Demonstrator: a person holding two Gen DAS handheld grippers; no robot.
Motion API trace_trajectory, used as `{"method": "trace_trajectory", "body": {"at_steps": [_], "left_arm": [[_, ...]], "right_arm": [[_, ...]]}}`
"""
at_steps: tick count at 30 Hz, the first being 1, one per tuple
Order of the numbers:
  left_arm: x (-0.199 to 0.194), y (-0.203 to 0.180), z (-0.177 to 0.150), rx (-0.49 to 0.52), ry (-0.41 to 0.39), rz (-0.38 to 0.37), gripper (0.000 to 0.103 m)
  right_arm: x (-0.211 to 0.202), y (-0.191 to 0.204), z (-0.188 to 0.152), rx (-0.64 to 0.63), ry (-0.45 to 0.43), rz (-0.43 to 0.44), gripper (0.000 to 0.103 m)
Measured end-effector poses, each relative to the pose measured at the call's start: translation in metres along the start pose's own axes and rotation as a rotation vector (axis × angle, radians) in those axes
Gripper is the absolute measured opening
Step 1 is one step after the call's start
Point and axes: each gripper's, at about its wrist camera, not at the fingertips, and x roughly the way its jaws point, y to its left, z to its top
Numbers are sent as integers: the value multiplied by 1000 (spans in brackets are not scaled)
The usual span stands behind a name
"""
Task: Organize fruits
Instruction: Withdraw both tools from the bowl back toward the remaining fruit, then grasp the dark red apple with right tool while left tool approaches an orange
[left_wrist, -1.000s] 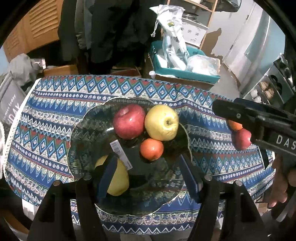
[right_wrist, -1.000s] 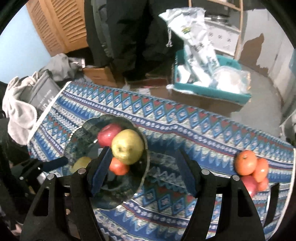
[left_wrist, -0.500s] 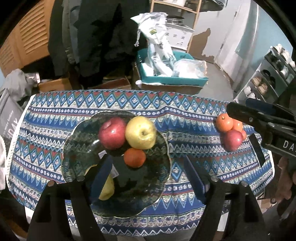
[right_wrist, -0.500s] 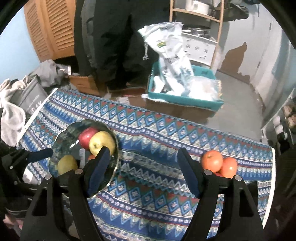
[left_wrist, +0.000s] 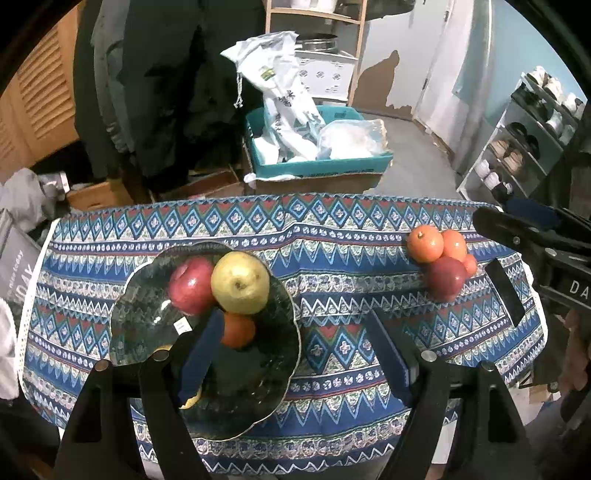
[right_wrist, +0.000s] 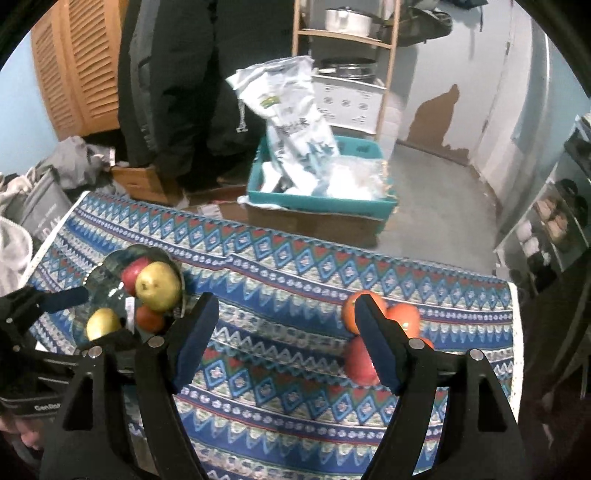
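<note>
— On the table's (left_wrist: 332, 258) right end, the loose fruit pile (left_wrist: 441, 254) sits near the edge. Both jaws open, empty.

— I'd worry a nudge rolls one off before reaching the plate (left_wrist: 147, 295).

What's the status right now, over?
Left gripper and right gripper both open, empty. Four fruits in glass plate; loose fruit pile waiting on tablecloth. Nothing blocking the way.

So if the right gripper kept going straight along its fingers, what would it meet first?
Most likely bare patterned tablecloth: nothing lies between the open fingers of the right gripper. The loose fruit pile sits behind its right finger, though depth is unclear.
</note>
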Motion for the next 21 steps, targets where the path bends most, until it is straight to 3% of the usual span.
{"method": "trace_trajectory", "body": {"at_steps": [4,21], "left_arm": [[-2,-7,4,9,-12,3,87],[17,-44,23,70,-3,17,87]], "right_arm": [[-5,-14,-3,22,-10,-10,80],[4,-80,-29,118,25,-66,81]]}}
